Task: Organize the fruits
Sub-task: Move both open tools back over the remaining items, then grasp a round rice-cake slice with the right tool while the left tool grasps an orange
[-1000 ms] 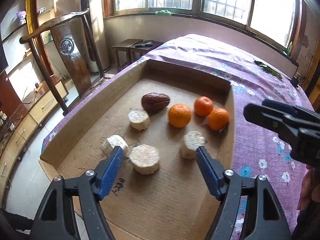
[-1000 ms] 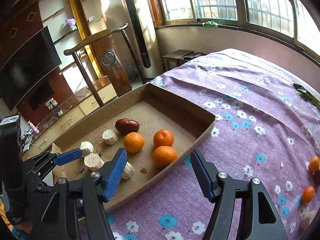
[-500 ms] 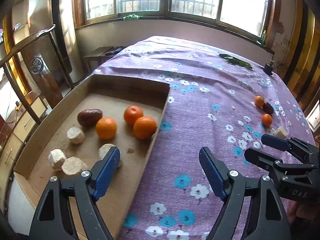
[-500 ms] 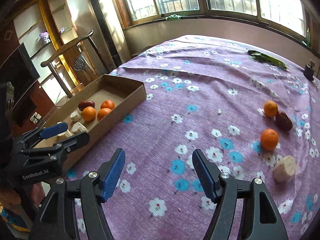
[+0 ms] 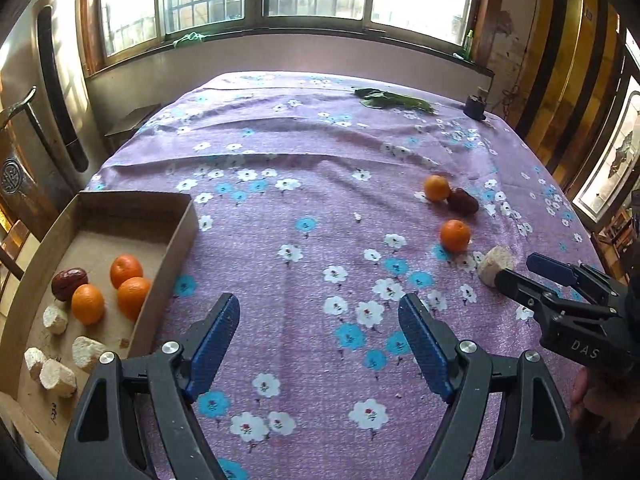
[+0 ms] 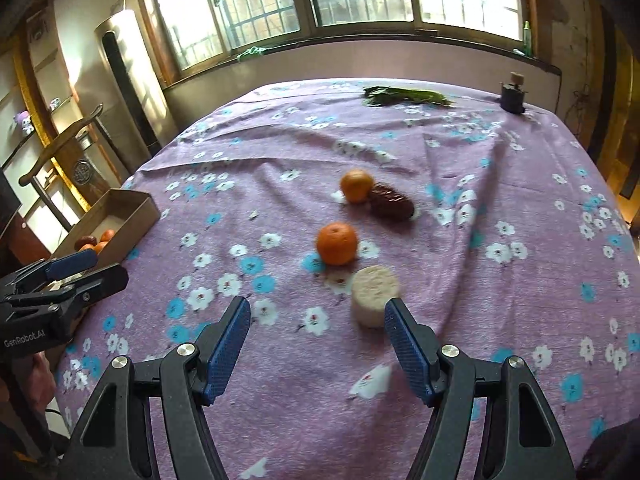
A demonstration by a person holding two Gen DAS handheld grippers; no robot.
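A cardboard tray (image 5: 182,240) at the left holds three oranges (image 5: 126,270), a dark date (image 5: 69,282) and several pale round chunks (image 5: 86,353); it also shows in the right wrist view (image 6: 132,216). Loose on the purple flowered cloth lie two oranges (image 6: 337,243) (image 6: 356,185), a dark date (image 6: 391,202) and a pale chunk (image 6: 374,294). My right gripper (image 6: 318,344) is open and empty, just short of the pale chunk. My left gripper (image 5: 320,344) is open and empty over bare cloth beside the tray.
Green leaves (image 5: 390,100) and a small dark holder (image 5: 475,106) lie at the table's far side. A wooden chair (image 6: 64,152) and a tall floor unit (image 6: 132,88) stand left of the table. Windows run along the far wall.
Both grippers have swung right, away from the tray and toward the loose fruit. The right gripper has come close to the pale chunk. Both stay open.
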